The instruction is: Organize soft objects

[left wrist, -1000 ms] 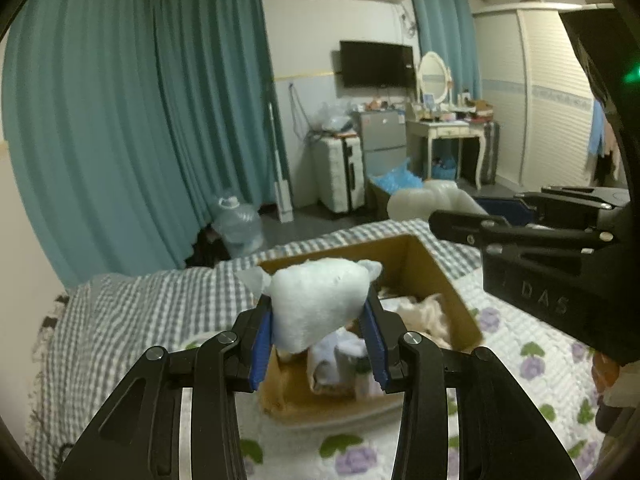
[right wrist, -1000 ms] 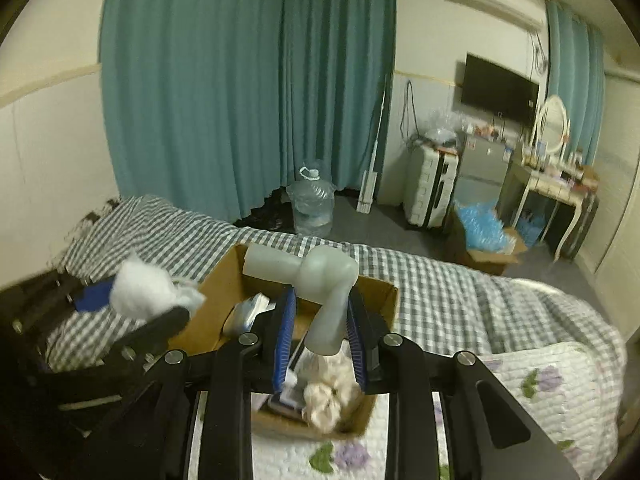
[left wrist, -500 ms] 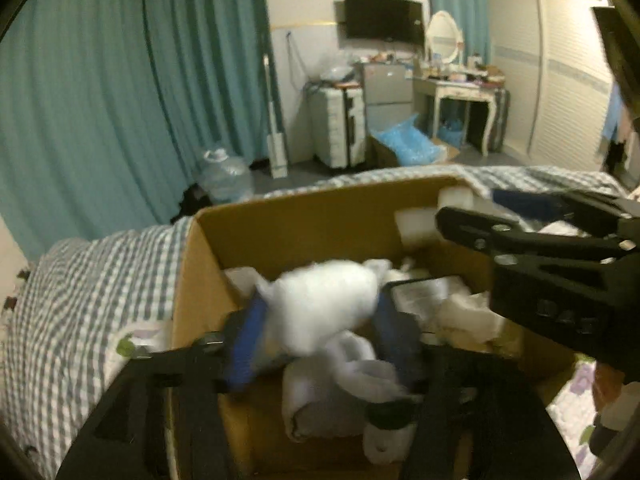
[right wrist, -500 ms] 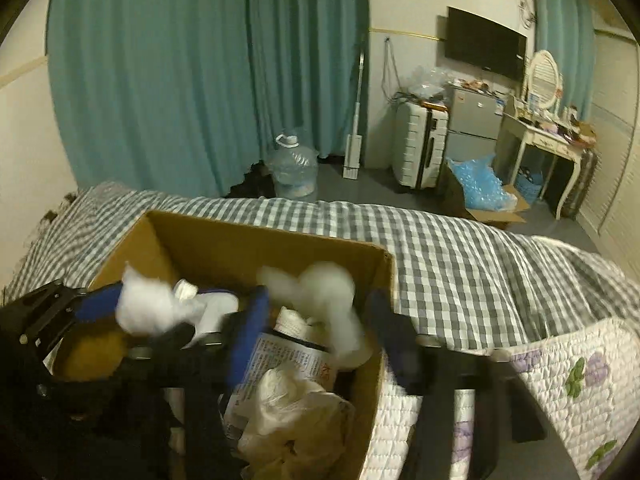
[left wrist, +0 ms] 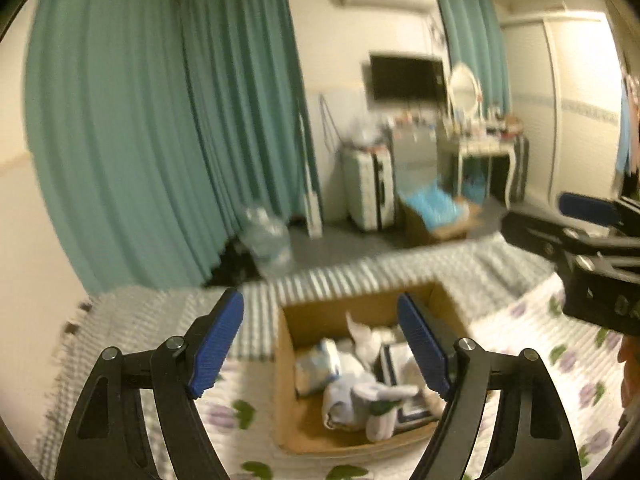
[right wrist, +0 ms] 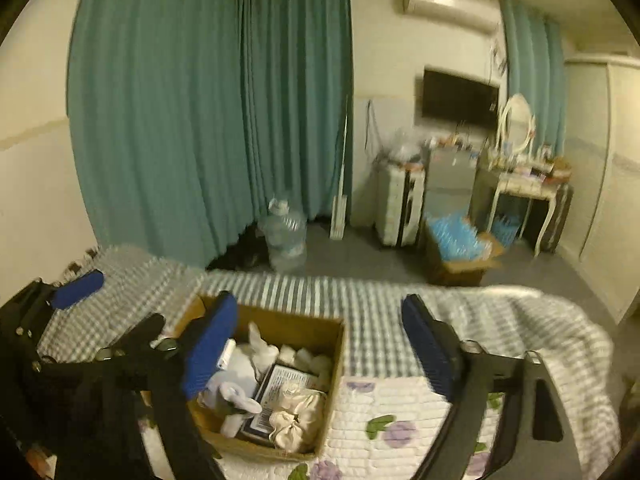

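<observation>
A brown cardboard box (left wrist: 285,376) (right wrist: 337,376) sits on the bed, holding white soft things (left wrist: 360,384), a white plush piece (right wrist: 256,356), a cream cloth bundle (right wrist: 298,420) and a dark printed pack (right wrist: 280,388). My left gripper (left wrist: 320,308) hangs above and behind the box. Its jaws are opening, with nothing between the blue pads. My right gripper (right wrist: 318,304) is likewise above the box with its jaws opening and nothing between them. Each gripper also shows in the other's view: the right gripper (left wrist: 540,216) at the right, the left gripper (right wrist: 116,304) at the left.
The bed carries a grey checked sheet (right wrist: 380,312) and a white quilt with purple flowers (right wrist: 400,420). Beyond it on the floor stand a water jug (right wrist: 286,240), a white suitcase (right wrist: 400,208), a box of blue material (right wrist: 460,248) and a dressing table (right wrist: 520,184). Teal curtains hang behind.
Both grippers went down into the box with a white soft thing each, let go, and rose back. Both now stand wide apart with nothing in them, and the white things lie in the box.
</observation>
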Tool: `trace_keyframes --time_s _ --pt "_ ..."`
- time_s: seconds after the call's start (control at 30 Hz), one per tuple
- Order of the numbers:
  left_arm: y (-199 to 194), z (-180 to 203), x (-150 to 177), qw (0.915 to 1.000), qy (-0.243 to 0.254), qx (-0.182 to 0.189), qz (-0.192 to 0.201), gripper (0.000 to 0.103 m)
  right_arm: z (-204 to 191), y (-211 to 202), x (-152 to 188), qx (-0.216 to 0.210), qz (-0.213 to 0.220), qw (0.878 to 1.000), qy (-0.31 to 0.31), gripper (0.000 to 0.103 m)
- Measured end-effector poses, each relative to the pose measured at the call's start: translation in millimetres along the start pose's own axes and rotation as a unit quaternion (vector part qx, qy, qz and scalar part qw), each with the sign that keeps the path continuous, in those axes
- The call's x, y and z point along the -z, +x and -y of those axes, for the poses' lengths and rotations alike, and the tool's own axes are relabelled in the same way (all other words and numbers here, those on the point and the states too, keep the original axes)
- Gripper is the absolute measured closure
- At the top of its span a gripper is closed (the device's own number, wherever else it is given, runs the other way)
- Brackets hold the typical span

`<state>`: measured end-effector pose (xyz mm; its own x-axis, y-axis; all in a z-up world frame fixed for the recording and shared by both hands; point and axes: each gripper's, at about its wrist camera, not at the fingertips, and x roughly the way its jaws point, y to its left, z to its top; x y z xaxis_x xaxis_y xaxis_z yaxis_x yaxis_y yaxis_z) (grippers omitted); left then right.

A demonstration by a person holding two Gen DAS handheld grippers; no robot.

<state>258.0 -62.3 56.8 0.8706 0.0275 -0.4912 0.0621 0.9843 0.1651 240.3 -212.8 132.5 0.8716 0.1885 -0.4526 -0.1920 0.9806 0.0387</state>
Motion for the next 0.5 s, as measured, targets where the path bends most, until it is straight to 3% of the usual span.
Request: trace_keyframes --time_s 0.13,0.3,0.5 --pt "-75 -13 -23 0.9976 -0.019 -0.018 0.064 0.006 -8 -80 -17 -0.012 0.051 0.998 -0.02 0.001" --pt "-164 -31 -29 0.9857 -0.049 -0.073 0.144 0.005 -19 -169 -8 -0.047 0.126 0.991 -0.028 0.001" --pt "-218 -39 2 0.9801 -0.064 -0.069 0.175 0.005 -19 -214 31 -0.059 0.173 0.983 -0.013 0.0"
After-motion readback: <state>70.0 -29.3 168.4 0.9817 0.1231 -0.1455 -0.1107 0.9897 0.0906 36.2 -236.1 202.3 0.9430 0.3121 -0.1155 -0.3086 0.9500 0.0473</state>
